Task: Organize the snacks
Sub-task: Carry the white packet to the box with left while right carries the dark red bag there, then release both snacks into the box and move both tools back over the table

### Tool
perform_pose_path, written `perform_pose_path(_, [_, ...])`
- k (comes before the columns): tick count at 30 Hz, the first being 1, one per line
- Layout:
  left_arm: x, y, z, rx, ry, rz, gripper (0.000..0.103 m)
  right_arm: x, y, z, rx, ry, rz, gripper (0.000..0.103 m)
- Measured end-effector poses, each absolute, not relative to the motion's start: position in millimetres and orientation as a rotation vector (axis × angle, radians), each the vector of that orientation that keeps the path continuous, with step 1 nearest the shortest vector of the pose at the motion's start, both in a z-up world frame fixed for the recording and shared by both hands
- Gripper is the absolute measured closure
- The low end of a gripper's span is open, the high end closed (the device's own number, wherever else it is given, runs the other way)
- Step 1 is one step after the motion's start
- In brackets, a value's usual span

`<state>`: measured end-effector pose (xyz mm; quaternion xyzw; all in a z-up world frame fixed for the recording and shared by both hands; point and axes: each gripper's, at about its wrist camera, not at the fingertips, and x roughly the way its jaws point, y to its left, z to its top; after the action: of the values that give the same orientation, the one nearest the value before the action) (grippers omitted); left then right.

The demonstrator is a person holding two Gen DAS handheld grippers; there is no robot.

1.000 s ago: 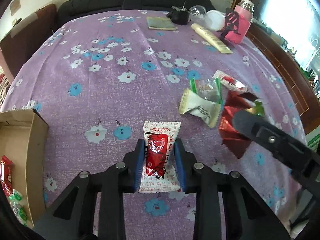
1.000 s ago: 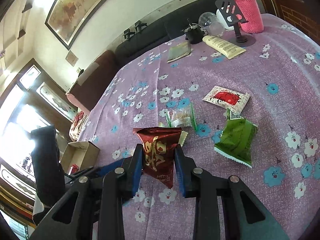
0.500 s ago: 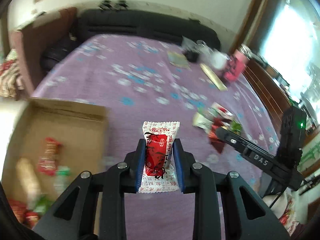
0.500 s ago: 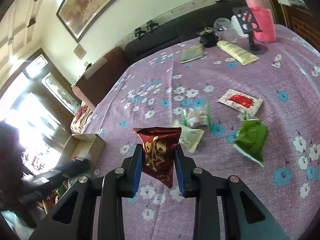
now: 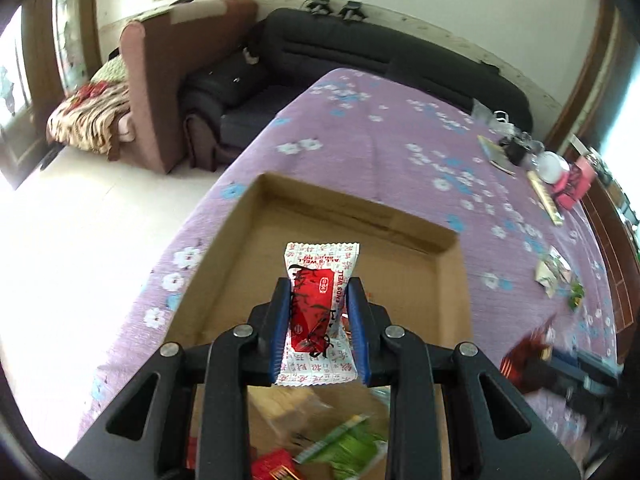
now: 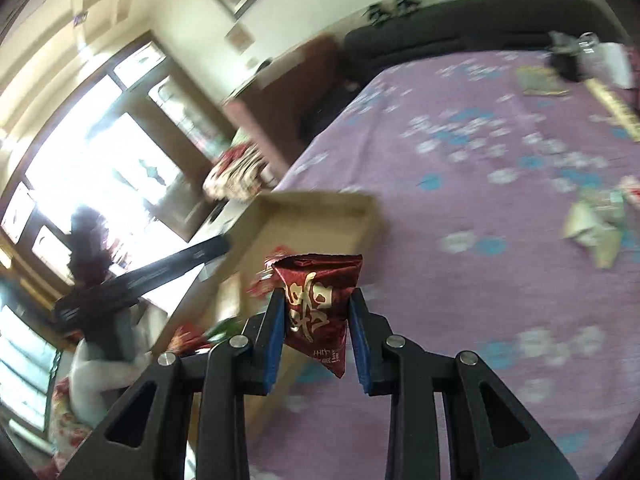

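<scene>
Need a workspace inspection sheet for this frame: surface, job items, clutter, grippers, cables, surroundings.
Surface: purple floral tablecloth.
Job's things: cardboard box holding snacks, green packet among them; loose snack pile further right.
Clutter: pink bottle and small items at far end.
Grippers: left gripper shut on white-and-red packet above the box; right gripper shut on dark red packet.
Cables: nothing seen.
Surroundings: black sofa, brown armchair, windows.

Both tools carried packets from table centre to cardboard box [image 5: 352, 216].
</scene>
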<state>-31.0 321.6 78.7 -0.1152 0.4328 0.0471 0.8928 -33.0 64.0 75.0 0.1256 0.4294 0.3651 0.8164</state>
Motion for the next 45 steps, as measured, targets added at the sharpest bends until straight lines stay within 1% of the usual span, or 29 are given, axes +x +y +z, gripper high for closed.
perform_pose_path(7, [-8.1, 341.2, 61.5, -0.275, 0.976, 0.127, 0.074, -40.7, 132.1, 59.5, 0.173, 1.007, 0.858, 0.074])
perform_pose_path(13, [-9.3, 347.5, 58.9, -0.315, 0.985, 0.112, 0.071, -40.6, 154.7, 43.4, 0.106, 1.047, 0.842, 0.074])
perform_pose_path(15, [-13.4, 349.9, 62.1, -0.335, 0.972, 0.107, 0.066, -42.2, 157.2, 41.7, 0.091, 1.047, 0.836, 0.074])
perform_pose_path(17, [-22.5, 351.7, 68.5, -0.352, 0.940, 0.097, 0.057, -41.5, 159.3, 42.3, 0.082, 1.041, 0.832, 0.072])
perform_pose_path(20, [-40.6, 351.5, 78.6, -0.388, 0.892, 0.076, 0.049, -48.7, 158.7, 43.6, 0.068, 1.018, 0.827, 0.072])
perform_pose_path(21, [-46.6, 351.1, 82.0, -0.404, 0.876, 0.069, 0.048, -50.3, 157.3, 45.2, 0.072, 1.014, 0.832, 0.069])
perform_pose_path(23, [-63.6, 348.5, 90.3, -0.442, 0.824, 0.048, 0.040, -53.7, 153.4, 50.1, 0.081, 0.996, 0.836, 0.067])
perform_pose_path(25, [-76.6, 344.7, 96.5, -0.461, 0.789, 0.045, 0.037, -58.7, 148.8, 56.1, 0.079, 0.971, 0.837, 0.066])
perform_pose_path(27, [-89.3, 338.3, 102.3, -0.483, 0.761, 0.027, 0.037, -60.9, 143.2, 59.8, 0.092, 0.962, 0.834, 0.064])
perform_pose_path(30, [-106.3, 325.4, 112.8, -0.496, 0.727, 0.010, 0.035, -63.6, 129.1, 65.2, 0.114, 0.945, 0.819, 0.064])
perform_pose_path(32, [-116.5, 313.2, 120.8, -0.489, 0.697, -0.001, 0.029, -62.0, 110.8, 69.5, 0.149, 0.937, 0.798, 0.063])
perform_pose_path(36, [-129.0, 288.5, 129.6, -0.473, 0.667, -0.049, 0.022, -57.3, 59.2, 80.6, 0.211, 0.903, 0.733, 0.063])
perform_pose_path(38, [-131.5, 274.8, 129.8, -0.470, 0.656, -0.088, 0.015, -52.4, 19.9, 84.4, 0.234, 0.877, 0.658, 0.063])
perform_pose_path(40, [-132.4, 262.7, 126.5, -0.477, 0.651, -0.113, 0.012, -47.5, -18.0, 84.6, 0.244, 0.860, 0.576, 0.061])
perform_pose_path(45, [-123.0, 243.3, 113.0, -0.540, 0.688, -0.176, 0.012, -32.1, -121.4, 79.2, 0.324, 0.856, 0.348, 0.061])
